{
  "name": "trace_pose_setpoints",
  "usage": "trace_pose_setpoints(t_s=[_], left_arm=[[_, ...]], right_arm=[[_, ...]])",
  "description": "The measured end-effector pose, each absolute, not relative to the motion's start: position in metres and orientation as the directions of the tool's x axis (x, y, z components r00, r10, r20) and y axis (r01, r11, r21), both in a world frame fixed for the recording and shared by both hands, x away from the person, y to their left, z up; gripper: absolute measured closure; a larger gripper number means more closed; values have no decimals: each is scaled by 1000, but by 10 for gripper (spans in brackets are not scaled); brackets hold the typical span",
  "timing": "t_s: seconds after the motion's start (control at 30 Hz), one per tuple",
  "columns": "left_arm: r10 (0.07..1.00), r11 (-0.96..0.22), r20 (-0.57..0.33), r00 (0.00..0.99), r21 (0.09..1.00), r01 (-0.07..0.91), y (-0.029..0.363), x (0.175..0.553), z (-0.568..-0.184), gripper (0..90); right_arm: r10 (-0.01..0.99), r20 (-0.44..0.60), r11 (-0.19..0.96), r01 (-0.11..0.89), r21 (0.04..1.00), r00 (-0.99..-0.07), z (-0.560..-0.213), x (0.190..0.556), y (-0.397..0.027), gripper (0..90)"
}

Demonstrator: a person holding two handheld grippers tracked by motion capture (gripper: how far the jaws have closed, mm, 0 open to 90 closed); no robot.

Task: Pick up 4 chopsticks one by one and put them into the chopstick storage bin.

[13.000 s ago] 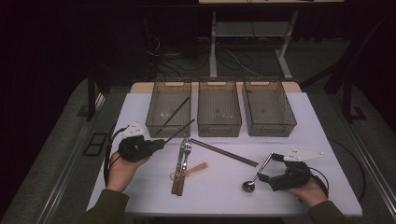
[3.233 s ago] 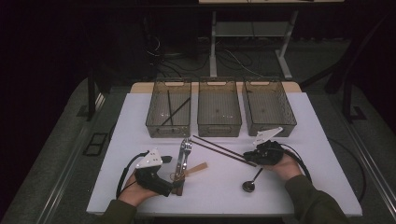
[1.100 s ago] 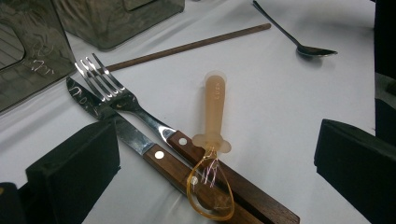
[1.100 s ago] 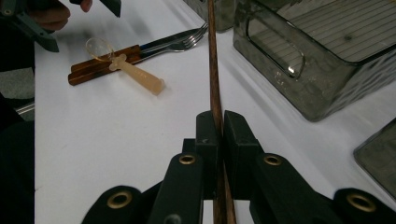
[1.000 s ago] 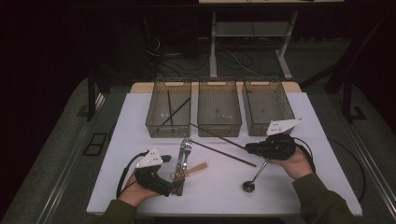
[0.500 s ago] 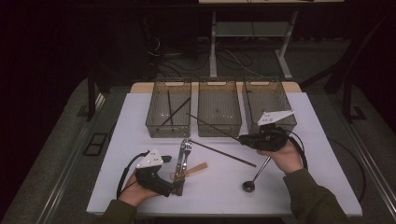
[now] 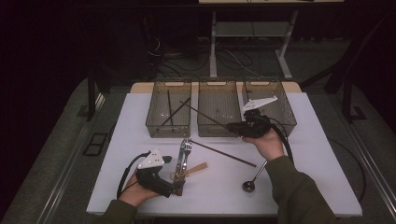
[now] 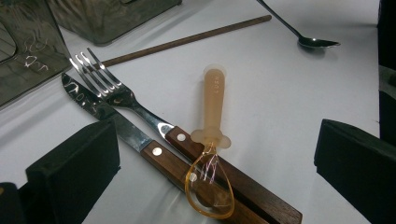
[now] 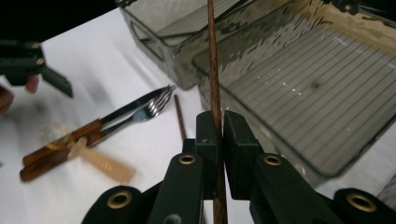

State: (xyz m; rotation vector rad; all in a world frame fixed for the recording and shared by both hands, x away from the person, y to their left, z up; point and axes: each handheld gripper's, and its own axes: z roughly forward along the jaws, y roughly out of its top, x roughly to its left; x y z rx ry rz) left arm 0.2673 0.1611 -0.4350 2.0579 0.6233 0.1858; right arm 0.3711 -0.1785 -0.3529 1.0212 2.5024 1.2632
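Observation:
My right gripper (image 7: 233,126) is shut on a brown chopstick (image 7: 205,115), held above the table in front of the middle bin (image 7: 218,88). Its far end points toward the left bin (image 7: 154,122), where two chopsticks (image 7: 170,109) lie. The right gripper view shows the pads (image 9: 208,133) clamping the chopstick (image 9: 212,60). A second chopstick (image 7: 224,153) lies on the table. My left gripper (image 7: 176,186) rests open at the front left. Between its pads (image 8: 70,170) lie a wooden-handled fork (image 8: 135,105), a knife (image 8: 112,119) and an amber plastic spoon (image 8: 212,140).
The right bin (image 7: 285,109) stands behind my right hand. A metal spoon (image 7: 254,178) lies at the front right of the white table (image 7: 317,154). The fork (image 7: 185,151) and knife sit left of centre.
My right gripper has carried the chopstick up and leftward, from near the right bin to in front of the middle bin. The left gripper has stayed in place.

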Motion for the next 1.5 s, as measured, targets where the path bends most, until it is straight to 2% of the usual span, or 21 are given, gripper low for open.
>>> trace_pose_setpoints(t_s=[1.03,1.5], left_arm=[[500,-430,-101,860,833,348,159,267,-435,0],[496,-431,-99,863,834,344,158,267,-435,0]], right_arm=[[721,118,415,562,716,-683,-332,430,-88,850],[762,107,411,604,682,-639,-341,462,-48,849]])
